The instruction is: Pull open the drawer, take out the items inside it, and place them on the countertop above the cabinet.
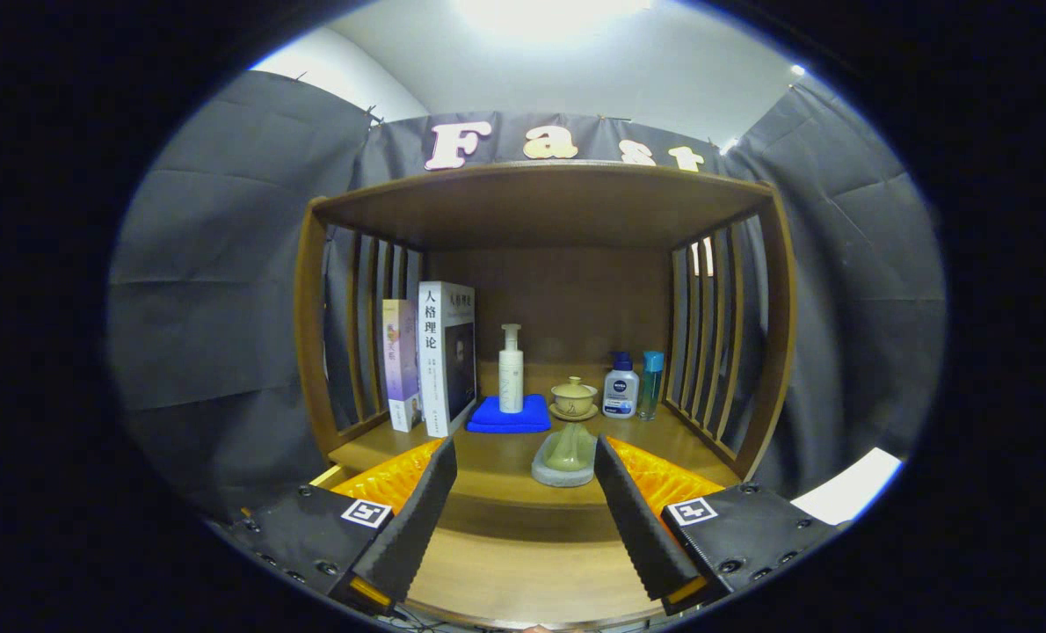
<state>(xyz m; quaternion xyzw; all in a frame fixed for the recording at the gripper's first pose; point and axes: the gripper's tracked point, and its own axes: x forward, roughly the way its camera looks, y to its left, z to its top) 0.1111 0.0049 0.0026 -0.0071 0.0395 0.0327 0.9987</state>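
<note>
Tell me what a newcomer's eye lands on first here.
The open gripper, its jaws spread wide, points into a wooden shelf unit. Between and just beyond the jaws a small stone tray lies on the countertop. Further back, a white pump bottle stands on a blue cloth, with books beside it.

The scene is lit from a bright overhead light (549, 13), blown out to white glare. The cabinet (541, 207) interior is evenly lit and sharp. Straight lines are bowed by fisheye distortion, and the edges are darkened.

The gripper (526, 457) fingers are held apart.
</note>
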